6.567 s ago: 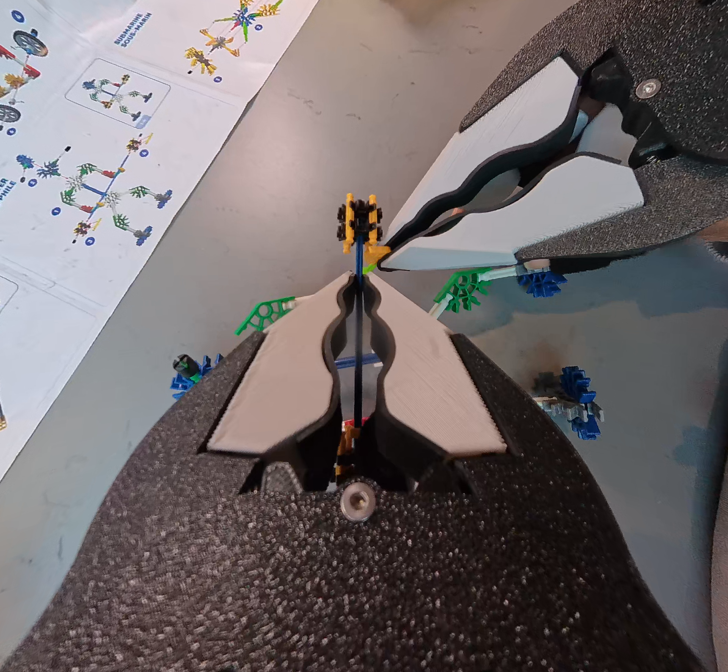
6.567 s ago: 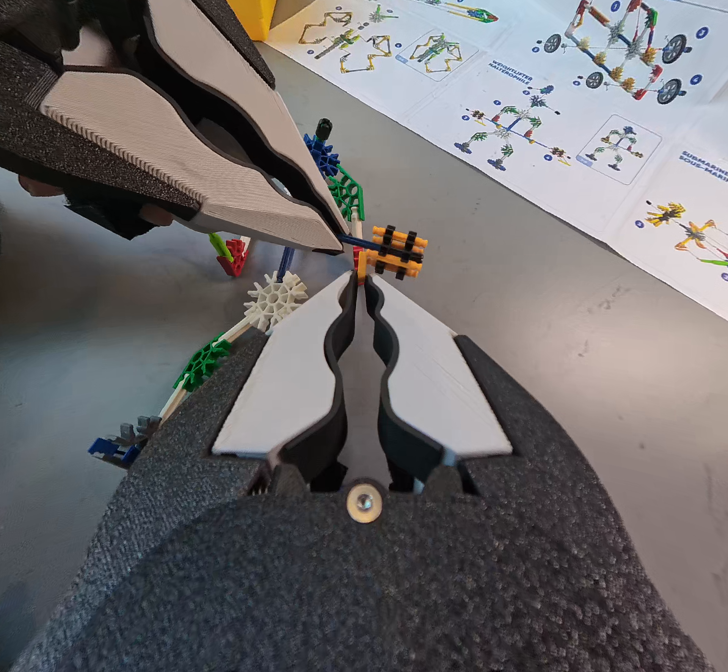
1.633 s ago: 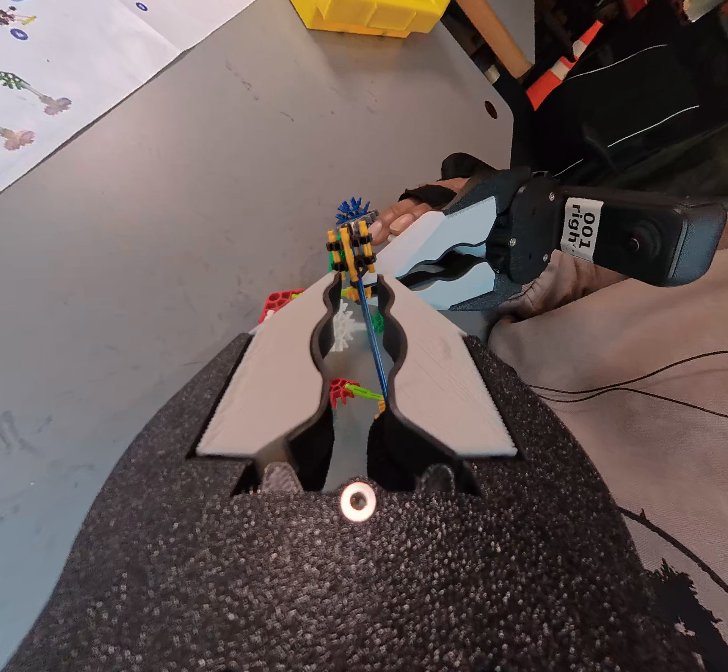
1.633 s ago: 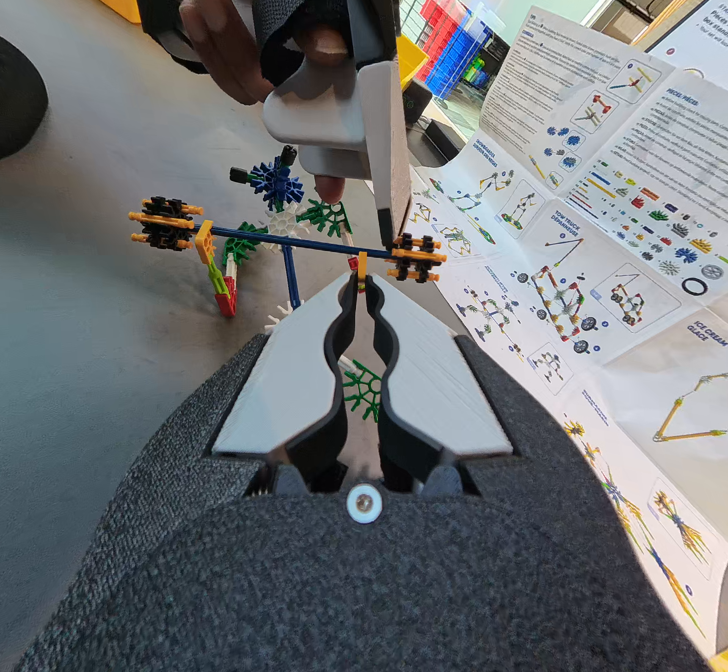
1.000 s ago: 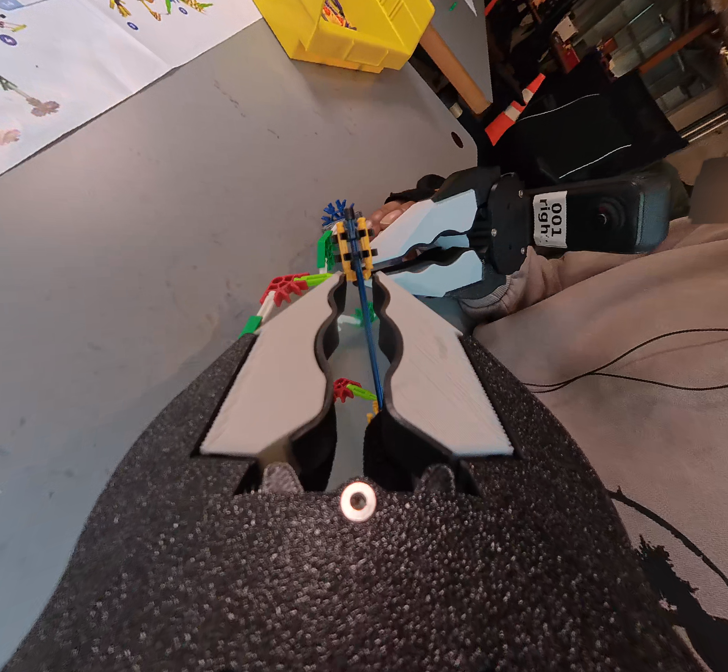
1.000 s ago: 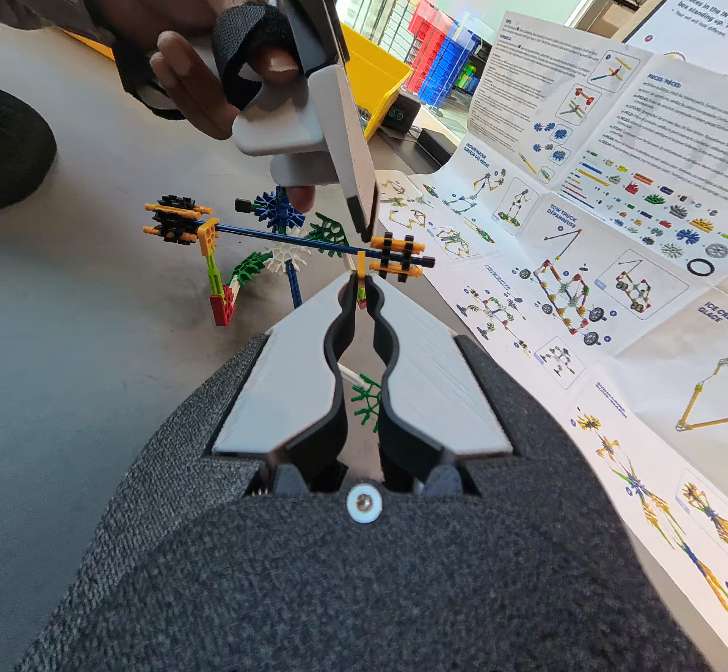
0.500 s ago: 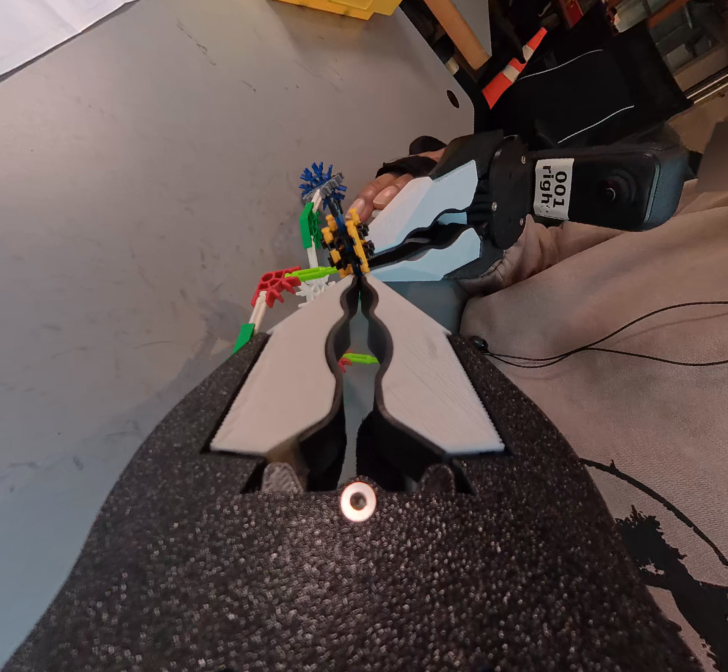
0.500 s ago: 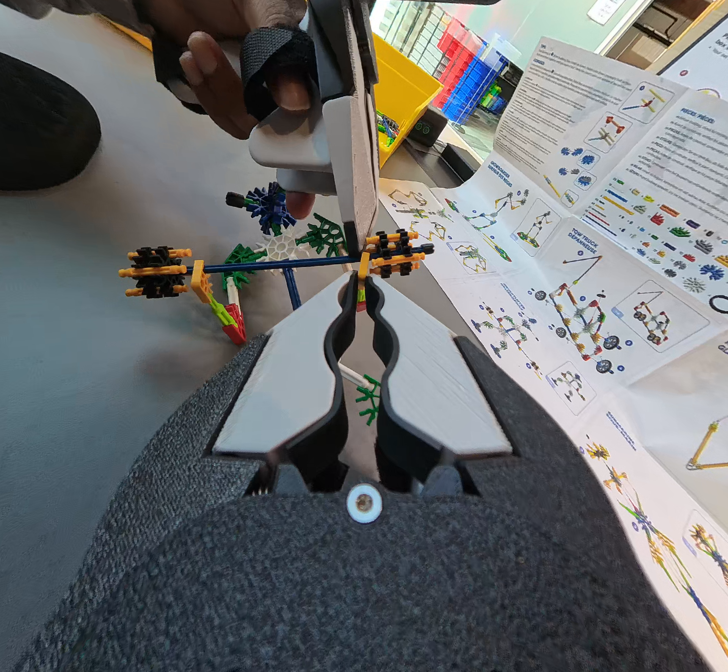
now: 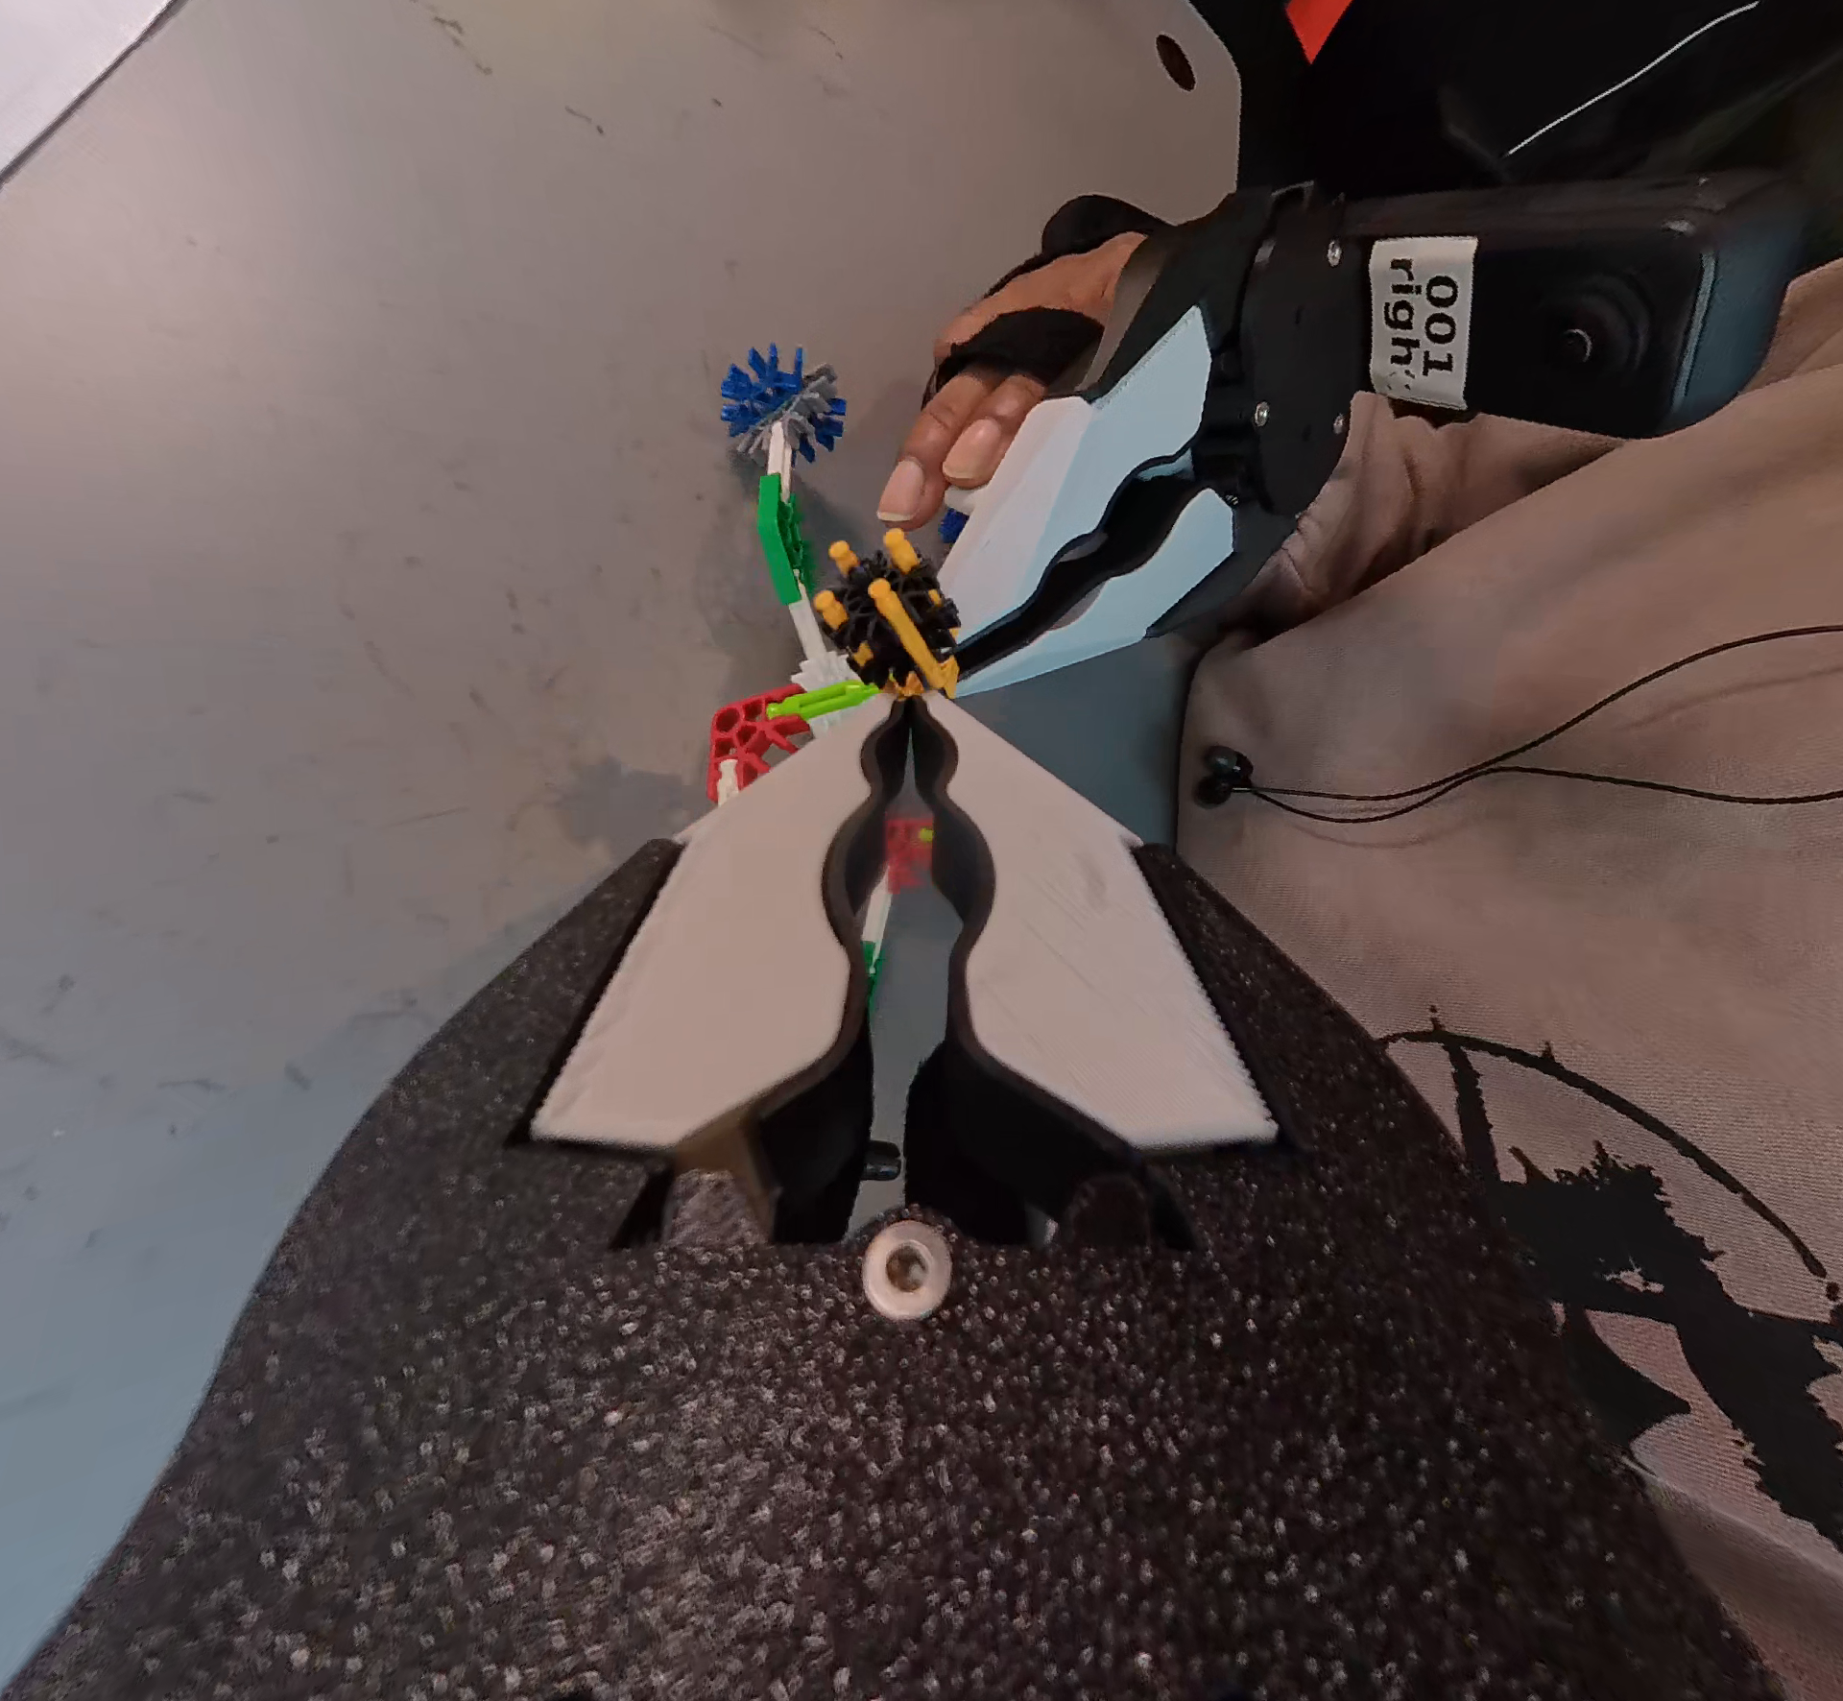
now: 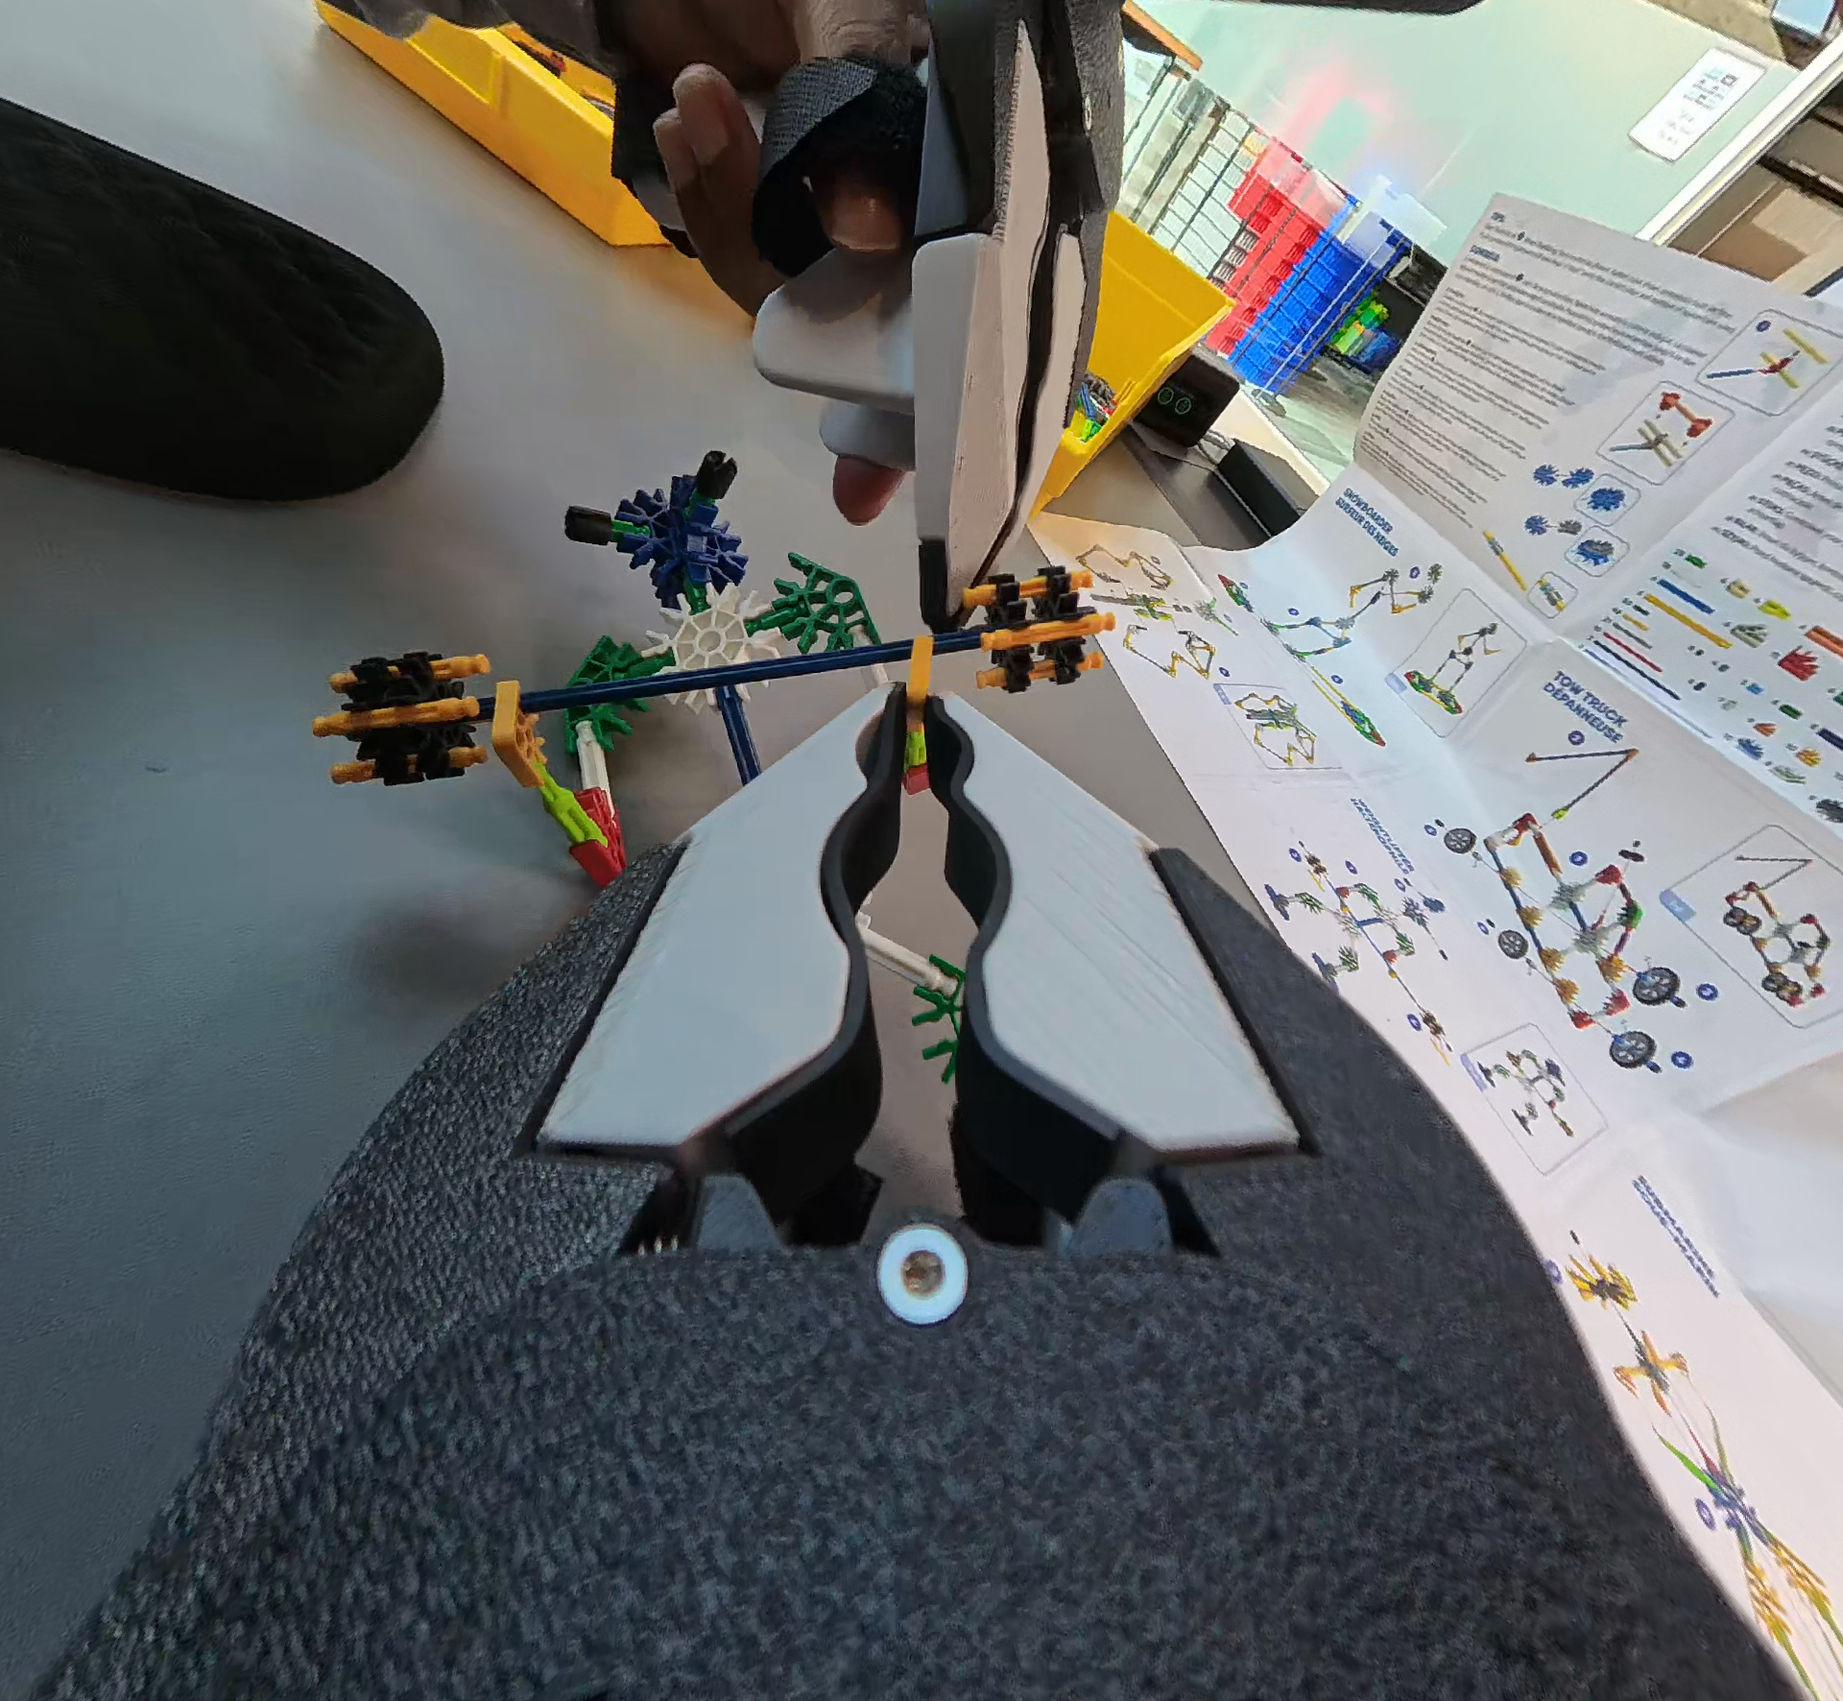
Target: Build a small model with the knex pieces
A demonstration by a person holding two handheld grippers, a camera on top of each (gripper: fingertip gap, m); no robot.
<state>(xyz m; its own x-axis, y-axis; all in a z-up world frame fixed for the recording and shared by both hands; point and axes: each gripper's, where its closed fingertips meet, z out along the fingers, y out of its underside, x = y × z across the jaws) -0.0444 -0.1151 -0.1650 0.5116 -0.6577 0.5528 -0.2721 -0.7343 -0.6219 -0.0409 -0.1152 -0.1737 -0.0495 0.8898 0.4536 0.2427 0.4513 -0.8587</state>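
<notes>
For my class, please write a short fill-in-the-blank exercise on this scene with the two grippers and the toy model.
1. The right gripper is shut on an ______ clip on the model's long rod.
2. That long rod is coloured ______.
3. The parts bin behind the left gripper is ______.
4. The instruction sheet lies to the ______ of the model in the right wrist view.

Missing words: orange; blue; yellow; right

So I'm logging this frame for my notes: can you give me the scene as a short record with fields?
Surface: grey table
Left tool: shut on the blue rod, beside the black-and-orange wheel
Right tool: shut on the orange clip on that rod
Held thing: rod-and-connector toy model, second wheel at the far end
Nearby: instruction sheet, yellow bin
</notes>
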